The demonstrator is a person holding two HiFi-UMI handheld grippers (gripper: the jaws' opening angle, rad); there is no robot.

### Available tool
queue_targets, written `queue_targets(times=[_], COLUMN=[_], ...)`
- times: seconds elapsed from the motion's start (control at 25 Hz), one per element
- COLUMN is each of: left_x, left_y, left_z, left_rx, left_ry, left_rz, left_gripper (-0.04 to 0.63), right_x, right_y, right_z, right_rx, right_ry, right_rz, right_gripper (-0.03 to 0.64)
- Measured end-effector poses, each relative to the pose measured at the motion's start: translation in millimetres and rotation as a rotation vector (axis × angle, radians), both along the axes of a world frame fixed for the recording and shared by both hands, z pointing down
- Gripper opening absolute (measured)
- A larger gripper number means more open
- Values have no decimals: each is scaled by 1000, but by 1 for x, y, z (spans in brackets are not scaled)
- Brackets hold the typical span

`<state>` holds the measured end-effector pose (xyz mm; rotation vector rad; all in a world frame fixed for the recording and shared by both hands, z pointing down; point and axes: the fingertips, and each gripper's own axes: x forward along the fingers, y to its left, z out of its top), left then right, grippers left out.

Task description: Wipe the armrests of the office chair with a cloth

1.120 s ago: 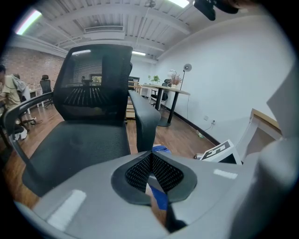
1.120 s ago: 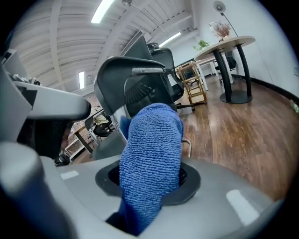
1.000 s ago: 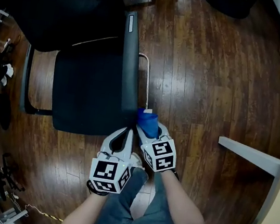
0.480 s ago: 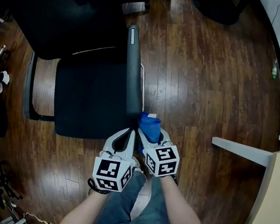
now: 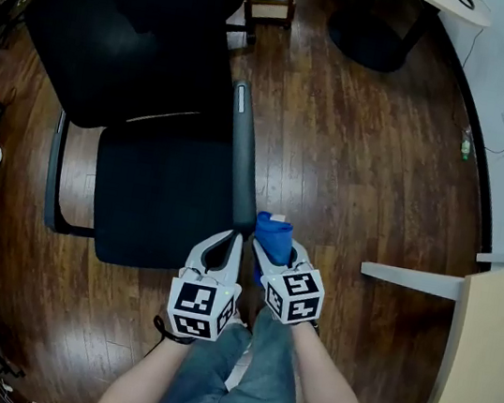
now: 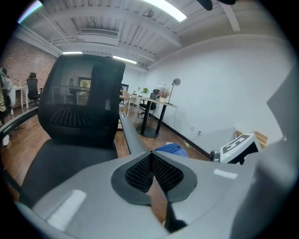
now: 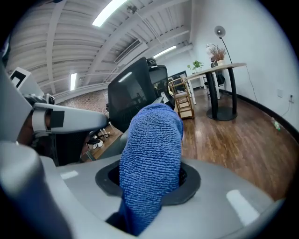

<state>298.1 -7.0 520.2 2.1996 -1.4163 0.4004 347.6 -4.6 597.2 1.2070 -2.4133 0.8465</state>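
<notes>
Clamping a blue cloth [image 7: 152,149], the right gripper [image 5: 275,247] had its jaws closed on the folded terry, which stood up out of them and filled the middle of its own view. The left gripper [image 5: 230,238] lay just beside it, jaws pressed together with nothing between them, its tips at the near end of the chair's right armrest [image 5: 245,157].

The cloth sat just beside that same end of the armrest, on the floor side; whether it touched the pad could not be told. The long grey armrest ran away from both grippers along the edge of the dark seat [image 5: 164,187], with the black backrest [image 5: 137,26] beyond and the other armrest [image 5: 52,169] on the far side of the seat.

Dark wooden floor [image 5: 362,166] spread all round. The person's forearms and jeans [image 5: 243,375] showed below the grippers.
</notes>
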Motion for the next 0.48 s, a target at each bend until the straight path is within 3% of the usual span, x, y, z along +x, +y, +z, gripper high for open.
queue_targets(times=[0.24,0.48], left_x=[-5,-9], left_y=[-34,-71], left_z=[-18,-20], left_rx=[39,36], left_ry=[-14,-34], left_rz=[4,-16], left_gripper=[5,5], right_x=[2,7], right_y=[-20,-56], right_z=[-3,2], right_rx=[58,46], right_ry=[146,146], right_rz=[-122,-138], right_gripper=[133,133])
